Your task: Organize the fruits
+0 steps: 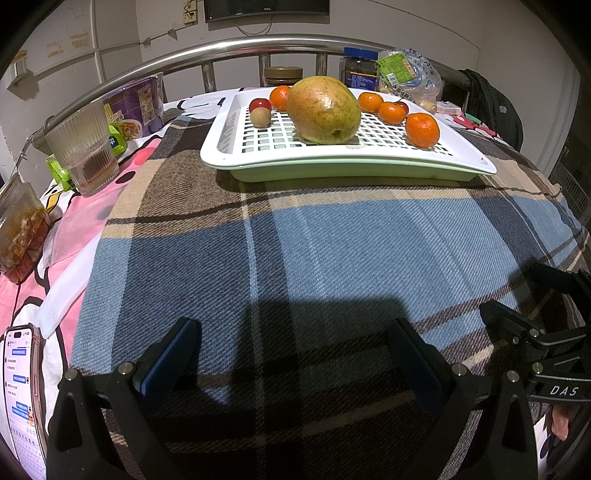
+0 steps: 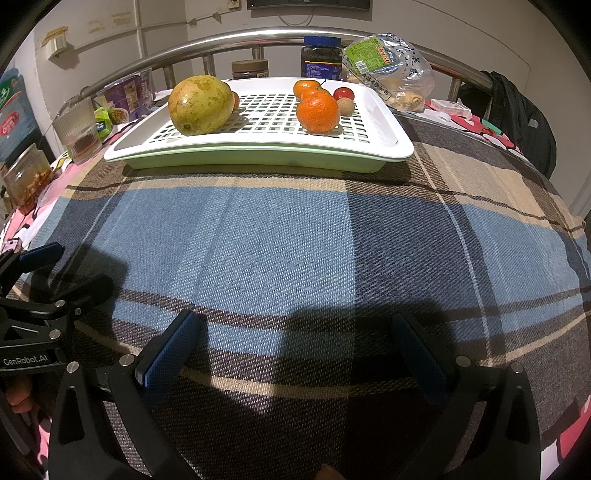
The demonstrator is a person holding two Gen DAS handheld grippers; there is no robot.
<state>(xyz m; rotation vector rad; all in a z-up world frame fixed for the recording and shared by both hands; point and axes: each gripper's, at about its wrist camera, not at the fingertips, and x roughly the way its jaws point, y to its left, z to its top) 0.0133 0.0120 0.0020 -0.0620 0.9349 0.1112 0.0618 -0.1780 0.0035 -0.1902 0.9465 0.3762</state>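
Black right gripper (image 1: 517, 295) reads "DAS"; left gripper (image 2: 66, 269) "GenRobot.AI".

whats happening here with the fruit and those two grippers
A person holds two grippers low over a plaid blanket; both are open and empty. The left gripper and right gripper face a white slotted tray that holds a pear, several mandarins and a few small fruits. Nothing is being gripped right now.

I was in a bedroom at home: a plaid blanket (image 1: 332, 240) over a steel-railed bed (image 1: 221, 48), a wall TV (image 1: 266, 9), snacks (image 1: 133, 110) alongside.
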